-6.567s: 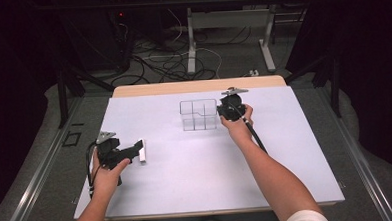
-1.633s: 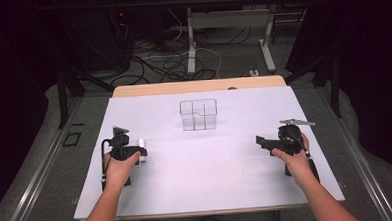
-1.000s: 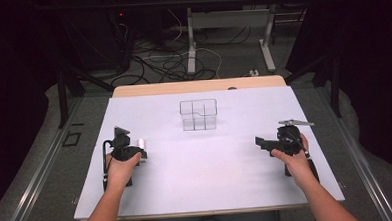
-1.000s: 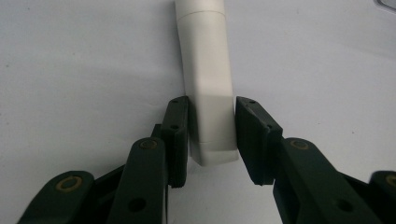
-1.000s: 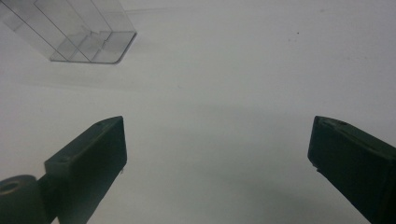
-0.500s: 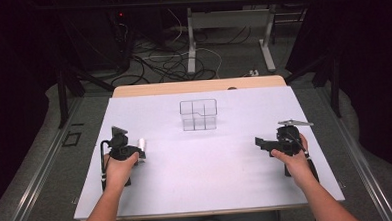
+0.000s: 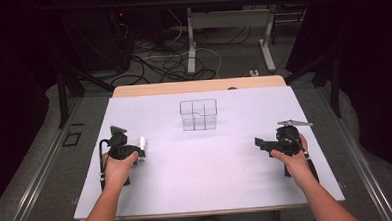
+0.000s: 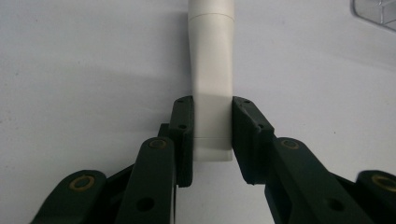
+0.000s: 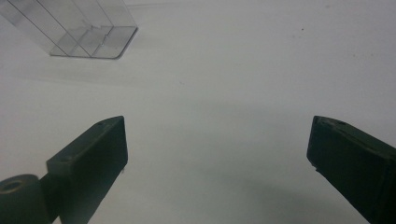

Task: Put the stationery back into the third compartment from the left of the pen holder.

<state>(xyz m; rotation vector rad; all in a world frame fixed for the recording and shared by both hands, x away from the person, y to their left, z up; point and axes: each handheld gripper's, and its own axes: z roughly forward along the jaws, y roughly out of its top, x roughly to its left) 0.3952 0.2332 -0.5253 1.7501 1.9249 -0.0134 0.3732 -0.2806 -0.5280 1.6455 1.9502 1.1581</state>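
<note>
A white tube [image 8: 211, 79] lies between the jaws of my left gripper [image 8: 212, 135], which is shut on its flat crimped end. In the high view the same white tube [image 7: 141, 143] juts out from the left gripper [image 7: 136, 153] near the table's left side. A clear plastic organizer [image 7: 198, 114] with several compartments stands at the table's middle back, and its corner [image 9: 88, 32] appears at the upper left of the right gripper view. My right gripper [image 9: 217, 154] is open over bare table; the right gripper [image 7: 259, 143] sits at the right side, jaws pointing left.
The white table top [image 7: 207, 175] spreads between both hands. A wooden strip [image 7: 198, 86] runs along its far edge. Cables and desk legs [image 7: 191, 45] lie on the floor beyond the table.
Over the last second and a half both hands have barely moved. Earlier, the right gripper was at the organizer and has since pulled back to the table's right side.
</note>
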